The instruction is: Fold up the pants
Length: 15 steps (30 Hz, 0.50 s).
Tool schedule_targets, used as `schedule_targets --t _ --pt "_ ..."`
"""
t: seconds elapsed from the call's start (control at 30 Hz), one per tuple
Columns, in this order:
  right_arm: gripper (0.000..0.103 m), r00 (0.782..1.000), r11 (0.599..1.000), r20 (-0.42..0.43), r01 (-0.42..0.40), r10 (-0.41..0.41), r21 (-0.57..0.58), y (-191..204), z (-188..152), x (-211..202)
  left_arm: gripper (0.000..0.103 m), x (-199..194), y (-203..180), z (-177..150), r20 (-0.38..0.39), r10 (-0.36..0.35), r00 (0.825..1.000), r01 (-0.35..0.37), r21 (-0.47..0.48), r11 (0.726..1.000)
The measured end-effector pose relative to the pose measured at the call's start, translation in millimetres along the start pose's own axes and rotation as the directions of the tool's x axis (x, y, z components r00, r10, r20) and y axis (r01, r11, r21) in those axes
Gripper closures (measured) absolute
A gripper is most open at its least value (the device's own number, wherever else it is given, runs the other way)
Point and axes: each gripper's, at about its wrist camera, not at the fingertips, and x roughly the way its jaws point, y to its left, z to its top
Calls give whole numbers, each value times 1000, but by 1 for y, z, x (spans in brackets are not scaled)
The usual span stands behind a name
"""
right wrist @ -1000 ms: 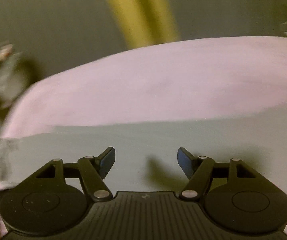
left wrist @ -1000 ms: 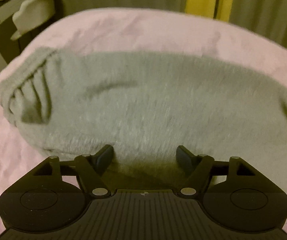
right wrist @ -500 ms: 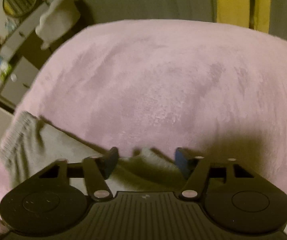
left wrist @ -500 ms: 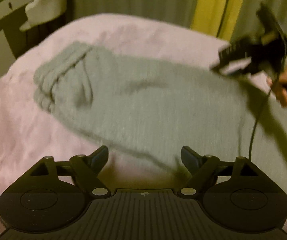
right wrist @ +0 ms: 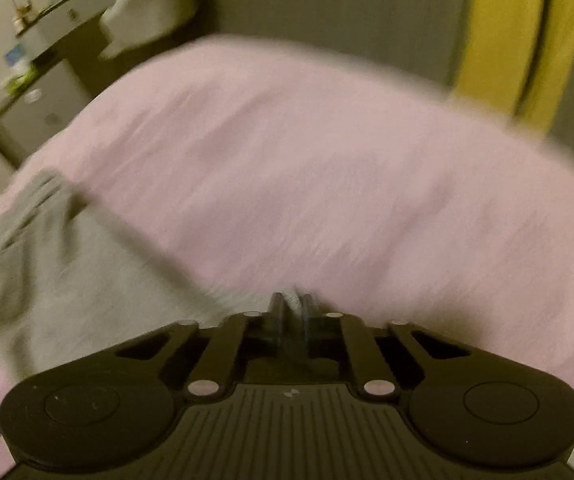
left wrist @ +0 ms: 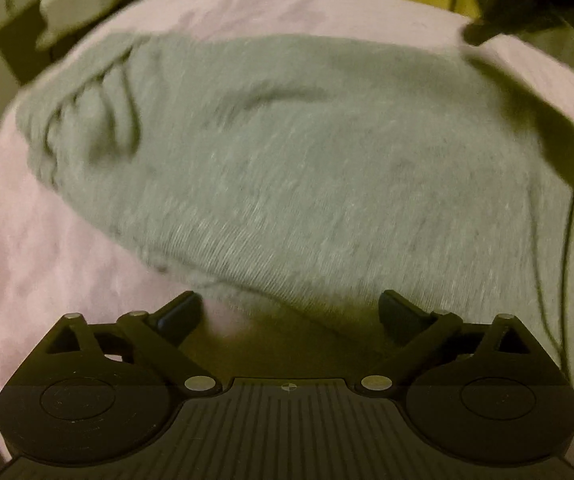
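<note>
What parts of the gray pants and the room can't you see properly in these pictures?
- Gray pants, left wrist view: the right end runs off the picture edge; the near edge is hidden behind the open left gripper.
- Right wrist view: the right gripper covers the cloth it pinches.
- Dresser, right wrist view: the things on top are too blurred and small to name.

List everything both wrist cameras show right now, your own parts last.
pants: one, grey, spread on the blanket, cuff end to the left
blanket: one, pink, covering the bed
curtain: yellow and grey, behind the bed
dresser: one, pale, far left, small items on top
chair: one, whitish, beside the dresser
left tool: black, open, above the near pants edge
right tool: black, shut on the pants' far edge
</note>
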Motion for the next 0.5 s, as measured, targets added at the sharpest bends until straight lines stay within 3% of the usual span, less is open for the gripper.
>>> schedule_targets --t 0.07,0.17,0.2,0.3,0.4,0.47,0.5 --pt "103 996 996 52 70 -72 56 -8 6 0 3 0 11 0 -34 -54 998 52 -75 996" --pt "97 993 982 75 82 -96 169 -25 8 -7 3 -1 16 -3 -29 -72 997 69 -86 994" --pt "97 994 982 91 45 -62 183 -28 5 -16 3 -1 14 -4 -26 -64 998 62 -82 995" --pt "97 988 961 55 -151 142 230 -30 -11 -30 1 0 9 -5 -26 -28 999 26 -65 998" --pt "97 969 937 -32 -228 245 266 -26 -30 -18 1 3 5 -1 -27 -15 1000 13 -56 998" --pt "97 978 947 -61 -175 198 271 -30 -36 -5 1 3 8 -3 -26 -21 999 20 -59 998" --pt "97 994 966 -50 -84 99 244 -35 -38 1 1 3 8 -4 -28 -22 999 21 -61 998"
